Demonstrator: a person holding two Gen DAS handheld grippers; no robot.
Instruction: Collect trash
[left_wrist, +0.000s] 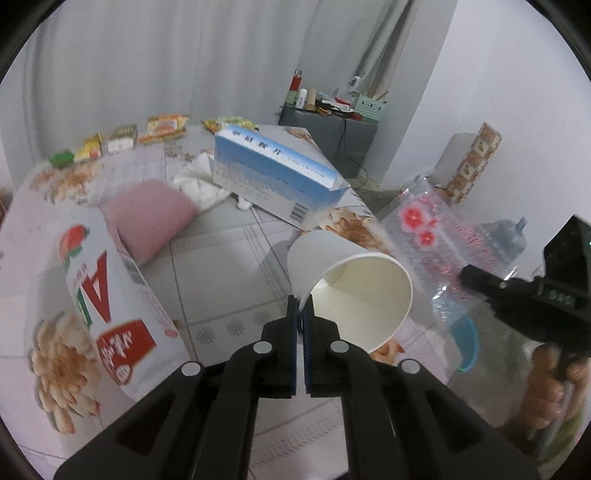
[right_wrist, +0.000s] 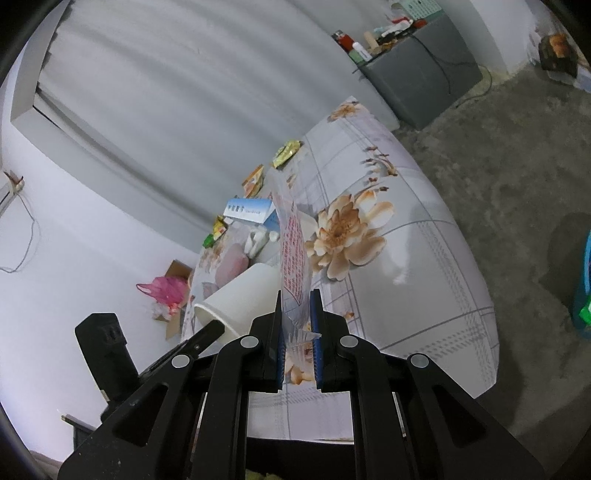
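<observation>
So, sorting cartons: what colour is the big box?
Blue and white box, clearest in left wrist view.

Left gripper: matte black plastic linkage arms, round silver pivot pins behind the fingers, blue pads on their inner faces. Right gripper: same build, black arms, silver pins, blue ribbed pads. Boxy black housing sits behind the fingers on each unit.

The cup is plain white, cream inside. The tablecloth is pale with grey grid lines and peach flowers. At ten o'clock from the cup lies a pink pillow; at twelve o'clock, a blue-and-white box. The clear bag carries red flowers and red print.
</observation>
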